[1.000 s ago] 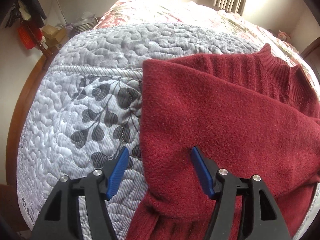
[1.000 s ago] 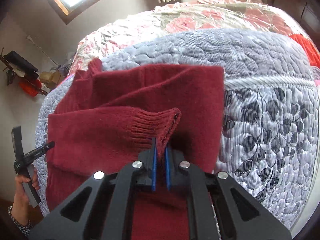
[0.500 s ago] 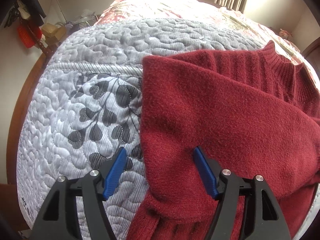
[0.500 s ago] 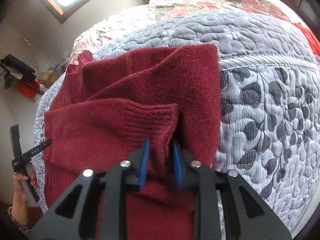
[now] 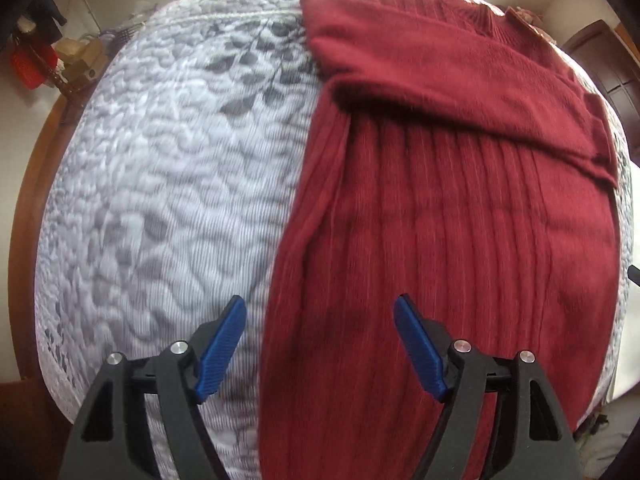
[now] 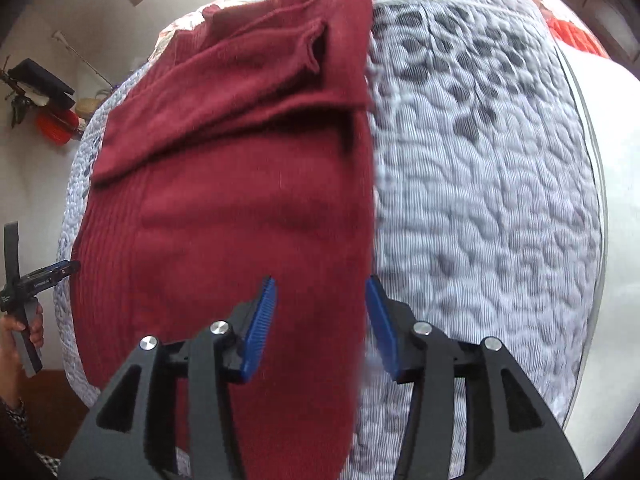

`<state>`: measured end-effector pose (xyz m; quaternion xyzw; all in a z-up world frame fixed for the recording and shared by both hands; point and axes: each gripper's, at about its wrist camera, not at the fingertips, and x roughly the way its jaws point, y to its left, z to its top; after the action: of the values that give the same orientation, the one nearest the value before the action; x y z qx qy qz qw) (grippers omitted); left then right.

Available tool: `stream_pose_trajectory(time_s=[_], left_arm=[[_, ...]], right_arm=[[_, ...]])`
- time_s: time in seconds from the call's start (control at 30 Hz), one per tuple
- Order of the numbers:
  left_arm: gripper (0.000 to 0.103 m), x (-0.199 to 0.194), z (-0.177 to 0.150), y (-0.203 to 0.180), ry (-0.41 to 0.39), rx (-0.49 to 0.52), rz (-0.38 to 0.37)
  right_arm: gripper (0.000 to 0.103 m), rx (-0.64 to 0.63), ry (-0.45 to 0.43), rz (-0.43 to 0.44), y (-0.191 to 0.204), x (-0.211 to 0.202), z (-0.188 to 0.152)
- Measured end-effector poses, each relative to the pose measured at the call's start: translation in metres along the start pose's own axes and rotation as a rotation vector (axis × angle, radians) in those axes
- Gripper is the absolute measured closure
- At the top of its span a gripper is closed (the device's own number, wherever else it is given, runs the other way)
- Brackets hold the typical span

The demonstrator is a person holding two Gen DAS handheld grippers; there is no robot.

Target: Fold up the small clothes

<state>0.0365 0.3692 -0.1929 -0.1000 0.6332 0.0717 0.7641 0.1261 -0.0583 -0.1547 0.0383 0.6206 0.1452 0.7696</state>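
Sweater [image 6: 240, 208] hem runs off the bottom edge; quilt [image 6: 480, 208] pattern smears with blur; shelf clutter [image 5: 36, 64] unreadable.

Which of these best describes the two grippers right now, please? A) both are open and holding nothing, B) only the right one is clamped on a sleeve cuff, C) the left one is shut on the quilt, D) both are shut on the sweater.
A: the left gripper and right gripper both show their blue pads spread apart above the red sweater, with no cloth pinched between them.
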Motion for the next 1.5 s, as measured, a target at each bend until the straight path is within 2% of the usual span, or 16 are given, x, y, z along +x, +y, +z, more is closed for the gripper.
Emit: stream_pose_trajectory(time_s=[0.2, 0.33, 0.53, 0.6, 0.8, 0.93, 0.97, 1.0, 1.13, 1.17, 1.2, 1.37, 1.5], left_arm=[[0.025, -0.003, -0.066, 0.018, 0.062, -0.053, -0.029], [0.025, 0.000, -0.094, 0.022, 0.086, -0.061, -0.046], [0.025, 0.009, -0.126, 0.020, 0.142, -0.088, -0.113], [0.025, 0.011, -0.134, 0.017, 0.148, -0.071, -0.109], [0.026, 0.011, -0.151, 0.010, 0.147, -0.065, -0.122], [0.035, 0.012, -0.169, -0.011, 0.150, -0.077, -0.146], [0.037, 0.015, -0.172, -0.013, 0.148, -0.079, -0.150], [0.043, 0.016, -0.172, -0.014, 0.144, -0.081, -0.155], [0.065, 0.024, -0.174, -0.014, 0.141, -0.105, -0.149], [0.073, 0.023, -0.176, -0.014, 0.140, -0.117, -0.155], [0.086, 0.021, -0.176, -0.009, 0.139, -0.125, -0.159], [0.091, 0.009, -0.180, -0.006, 0.120, -0.148, -0.211], [0.092, -0.018, -0.167, 0.004, 0.069, -0.166, -0.278]], right_arm=[[0.054, 0.000, 0.089, 0.002, 0.000, -0.005, -0.081], [0.054, 0.009, 0.124, 0.006, -0.001, -0.006, -0.113], [0.054, 0.008, 0.173, 0.047, 0.004, -0.001, -0.144], [0.053, 0.003, 0.201, 0.054, 0.006, 0.004, -0.151], [0.053, 0.000, 0.207, 0.096, 0.011, 0.009, -0.161], [0.054, -0.003, 0.205, 0.111, 0.012, 0.011, -0.162], [0.058, -0.001, 0.204, 0.115, 0.011, 0.010, -0.162], [0.065, 0.004, 0.204, 0.121, 0.011, 0.010, -0.161], [0.080, 0.011, 0.201, 0.121, 0.010, 0.011, -0.160], [0.088, 0.013, 0.198, 0.119, 0.008, 0.010, -0.161], [0.095, 0.021, 0.194, 0.128, 0.006, 0.008, -0.161], [0.097, 0.020, 0.165, 0.196, 0.002, -0.008, -0.159], [0.097, 0.046, 0.118, 0.306, 0.000, -0.028, -0.151]])
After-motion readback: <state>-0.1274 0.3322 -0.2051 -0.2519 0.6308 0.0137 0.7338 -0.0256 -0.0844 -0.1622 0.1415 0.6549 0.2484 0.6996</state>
